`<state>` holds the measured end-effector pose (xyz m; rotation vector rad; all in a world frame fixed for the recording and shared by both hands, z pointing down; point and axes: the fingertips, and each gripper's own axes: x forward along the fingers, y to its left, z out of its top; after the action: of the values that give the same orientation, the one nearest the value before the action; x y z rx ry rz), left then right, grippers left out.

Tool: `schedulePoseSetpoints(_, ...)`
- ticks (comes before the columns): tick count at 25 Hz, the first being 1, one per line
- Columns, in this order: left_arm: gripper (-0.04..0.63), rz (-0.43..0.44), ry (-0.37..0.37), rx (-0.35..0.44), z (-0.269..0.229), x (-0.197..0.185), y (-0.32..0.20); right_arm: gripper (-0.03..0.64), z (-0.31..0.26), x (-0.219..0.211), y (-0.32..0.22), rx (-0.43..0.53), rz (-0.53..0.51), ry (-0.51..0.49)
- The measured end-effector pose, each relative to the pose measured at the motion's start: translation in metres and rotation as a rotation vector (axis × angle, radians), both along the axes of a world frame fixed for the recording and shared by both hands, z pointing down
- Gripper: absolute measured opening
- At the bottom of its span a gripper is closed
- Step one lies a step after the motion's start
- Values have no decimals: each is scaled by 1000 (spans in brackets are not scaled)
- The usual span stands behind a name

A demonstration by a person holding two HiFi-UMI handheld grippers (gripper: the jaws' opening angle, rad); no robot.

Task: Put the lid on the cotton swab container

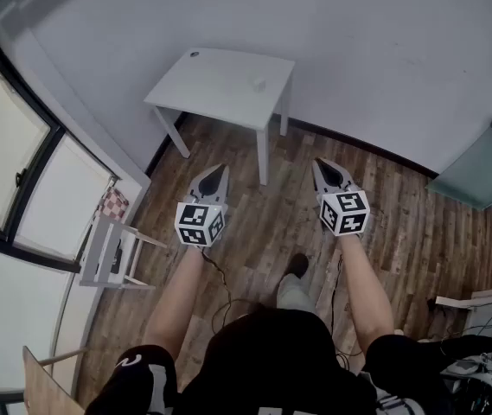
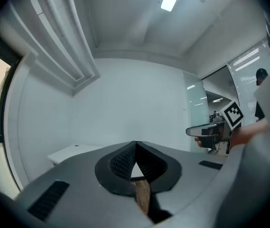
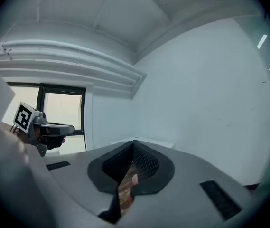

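White table sitting well ahead | left gripper and right gripper both clenched, empty | I'm judging: stepping closer first, then opening jaws before reaching.

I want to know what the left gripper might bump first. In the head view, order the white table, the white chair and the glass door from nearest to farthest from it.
From the left gripper, as the head view shows it:
1. the white table, just ahead of its tips, with the near leg closest
2. the white chair, to its left, low on the floor
3. the glass door, far off at the right edge
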<state>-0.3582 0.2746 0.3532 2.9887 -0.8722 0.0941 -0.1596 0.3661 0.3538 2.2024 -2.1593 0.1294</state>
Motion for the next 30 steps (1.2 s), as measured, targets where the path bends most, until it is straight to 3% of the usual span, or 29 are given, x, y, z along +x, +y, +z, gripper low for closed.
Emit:
schedulePoseSetpoints(13,26,-3,-18,-34,15,45,-57,12,11,45,-56,-24,-10,-18)
schedulePoseSetpoints(30,26,-58,-39,-88,21,141,-135,14,8,151,-144,-30,-92,-51)
